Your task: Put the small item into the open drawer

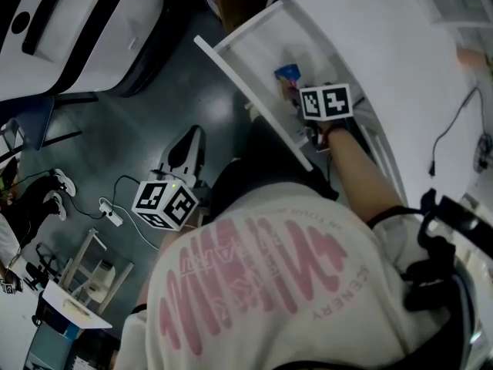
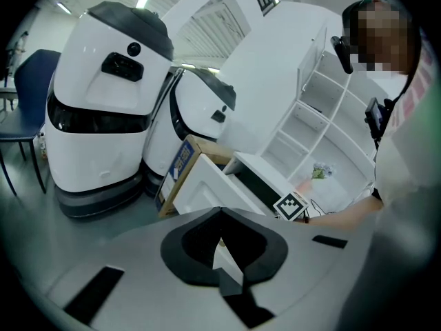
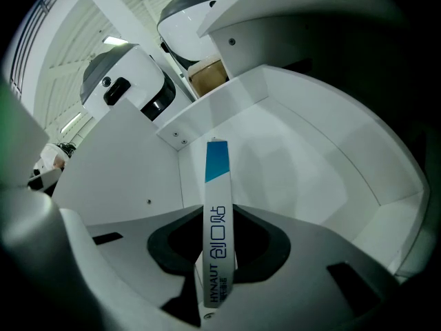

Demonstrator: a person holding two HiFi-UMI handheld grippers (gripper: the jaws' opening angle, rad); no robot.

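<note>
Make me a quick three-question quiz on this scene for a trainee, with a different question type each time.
1. True or false: the right gripper is empty.
2. Where does the right gripper reach? A: over the floor. B: into the open drawer. C: onto a chair.
3. Fill in: the left gripper, jaws together with nothing between them, hangs over the ___.

Key
1. False: it grips a thin white and blue box.
2. B.
3. Floor.

Drawer (image 3: 303,164) floor lies free; walls and overhanging cabinet (image 3: 303,12) hem it.
</note>
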